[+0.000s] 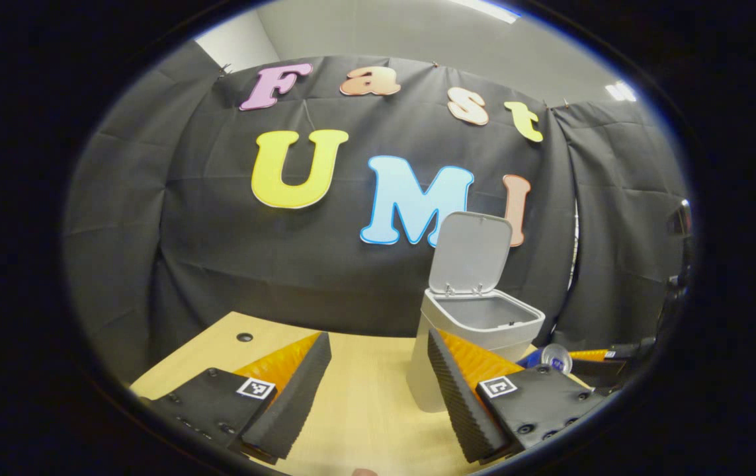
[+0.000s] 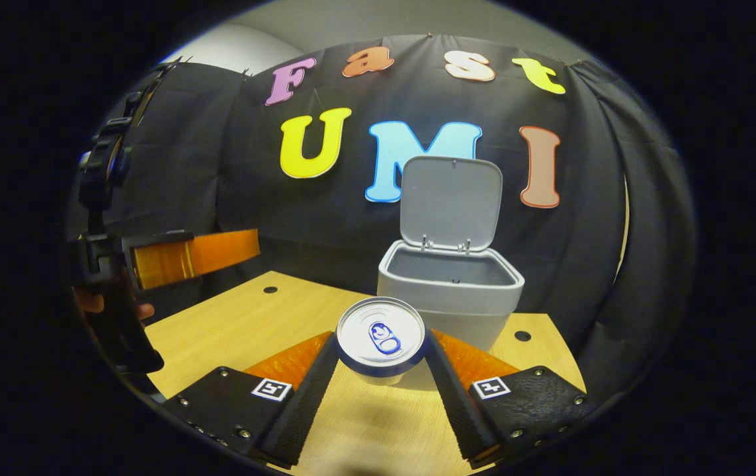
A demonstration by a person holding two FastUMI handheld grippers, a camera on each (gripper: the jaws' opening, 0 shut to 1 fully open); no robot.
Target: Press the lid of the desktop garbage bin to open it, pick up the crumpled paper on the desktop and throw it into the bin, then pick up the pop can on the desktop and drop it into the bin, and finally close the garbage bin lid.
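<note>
The pale grey desktop bin (image 1: 483, 330) stands on the wooden table with its lid (image 1: 472, 253) swung upright, so the inside is exposed. In the right gripper view the bin (image 2: 450, 291) is just beyond my right gripper (image 2: 381, 338). That gripper is shut on the pop can (image 2: 381, 342), whose silver top faces the camera. In the left gripper view the can (image 1: 551, 357) shows to the right of the bin, close to its side, with one finger (image 1: 592, 356) of the right gripper behind it. My left gripper (image 1: 378, 338) is open with nothing in it, left of the bin.
The light wooden table (image 2: 239, 324) has small round holes (image 2: 522, 335) near its back corners. The black cloth wall hangs right behind the bin. In the right gripper view the left gripper's finger (image 2: 192, 258) and a hand (image 2: 96, 304) holding it sit at the far left.
</note>
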